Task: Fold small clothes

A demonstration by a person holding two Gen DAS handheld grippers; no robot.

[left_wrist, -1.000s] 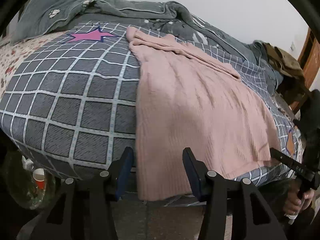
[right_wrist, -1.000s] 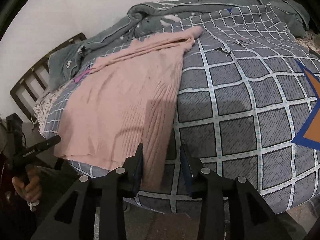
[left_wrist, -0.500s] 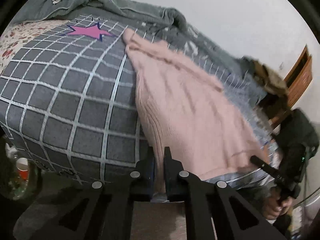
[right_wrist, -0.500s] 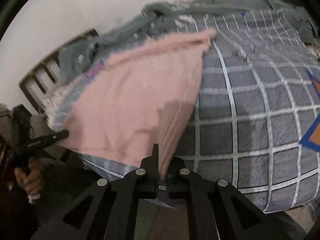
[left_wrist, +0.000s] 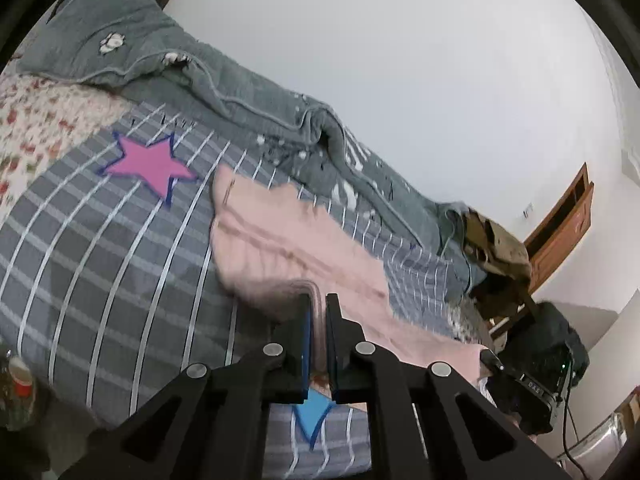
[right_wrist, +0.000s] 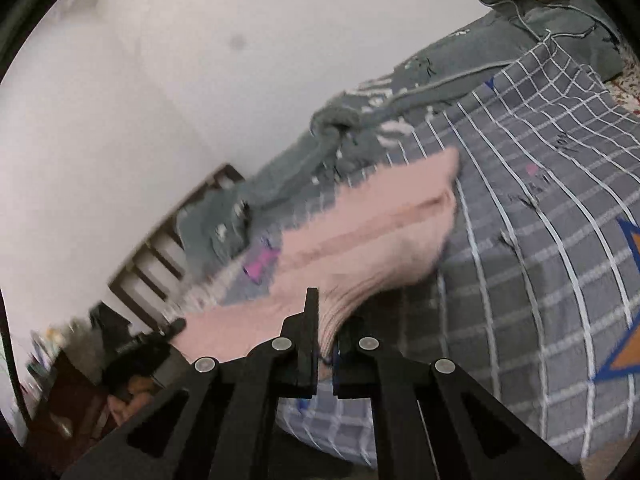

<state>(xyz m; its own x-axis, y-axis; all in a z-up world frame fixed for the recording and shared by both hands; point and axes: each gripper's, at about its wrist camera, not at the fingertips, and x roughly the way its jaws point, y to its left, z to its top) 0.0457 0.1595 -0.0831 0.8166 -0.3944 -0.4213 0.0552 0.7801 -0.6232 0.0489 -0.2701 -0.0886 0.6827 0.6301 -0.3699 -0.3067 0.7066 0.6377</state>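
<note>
On the bed [left_wrist: 100, 272], with its checked cover, lies the pink sweater [left_wrist: 280, 240]. Its far part lies flat on the cover. Its near edge is lifted up. The left gripper [left_wrist: 318, 320] pinches one near corner tight. The right gripper [right_wrist: 326, 332] pinches the other corner tight. I think the first fold has just begun. Most of the folding is left to do.

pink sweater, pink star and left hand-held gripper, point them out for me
pink sweater [left_wrist: 280, 240]: left wrist view, on its flat upper body.
pink star [left_wrist: 150, 164]: left wrist view, on its centre.
left hand-held gripper [left_wrist: 318, 312]: left wrist view, between its fingertips.
</note>
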